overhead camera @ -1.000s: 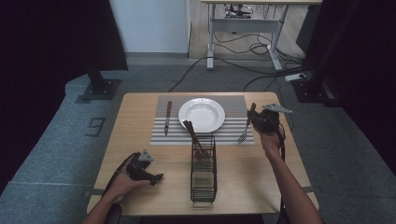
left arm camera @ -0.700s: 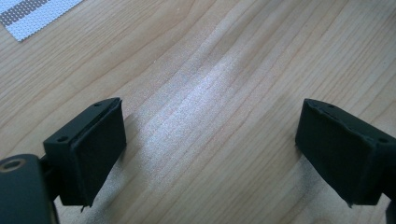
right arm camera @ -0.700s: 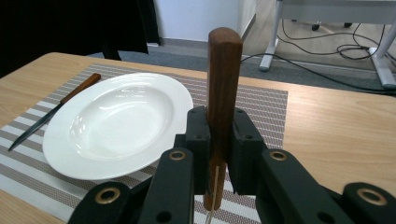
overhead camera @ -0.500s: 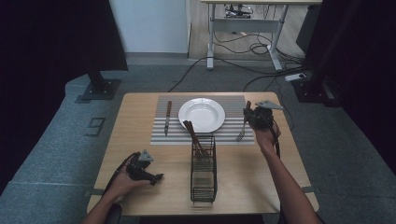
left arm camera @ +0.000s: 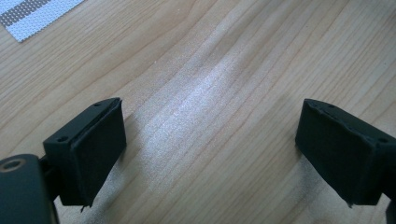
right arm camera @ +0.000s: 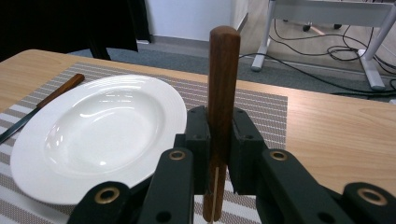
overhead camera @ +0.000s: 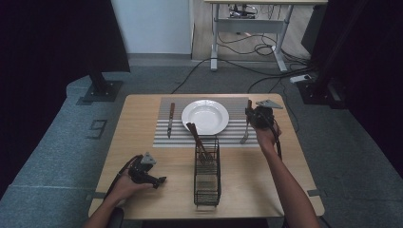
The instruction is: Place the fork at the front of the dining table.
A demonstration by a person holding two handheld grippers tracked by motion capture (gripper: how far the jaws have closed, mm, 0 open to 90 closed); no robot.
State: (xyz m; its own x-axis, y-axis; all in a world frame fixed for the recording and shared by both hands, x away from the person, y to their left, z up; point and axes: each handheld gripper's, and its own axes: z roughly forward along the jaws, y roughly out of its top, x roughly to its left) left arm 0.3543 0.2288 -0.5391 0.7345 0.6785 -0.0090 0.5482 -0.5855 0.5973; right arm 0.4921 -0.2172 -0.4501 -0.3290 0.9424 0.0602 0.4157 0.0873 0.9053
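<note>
I am working in a lab-like recording room: black curtains (overhead camera: 57, 42) are hanging around grey carpet (overhead camera: 43, 156), and cables (overhead camera: 256, 47) are trailing under a desk (overhead camera: 252, 14).

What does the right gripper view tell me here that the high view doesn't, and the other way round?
Right gripper view: the right gripper has its jaws shut on the fork's wooden handle, which stands upright between them.

High view: the fork's tines down on the striped placemat, the wire basket with wooden-handled utensils, and the left gripper low over the table.

Both: the white plate and the knife beyond it.
</note>
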